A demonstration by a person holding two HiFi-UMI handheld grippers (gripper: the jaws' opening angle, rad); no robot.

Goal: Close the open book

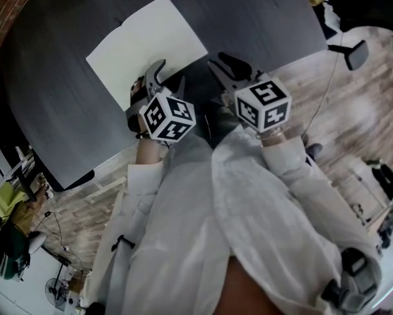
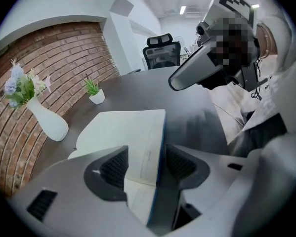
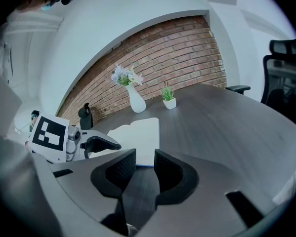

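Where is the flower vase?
In the right gripper view, the vase stands on the table by the brick wall, left of the small potted plant.

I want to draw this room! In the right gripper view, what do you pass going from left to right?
marker cube → small black object → white vase of flowers → little potted plant → black office chair. The book is left out because it sits below several of these.
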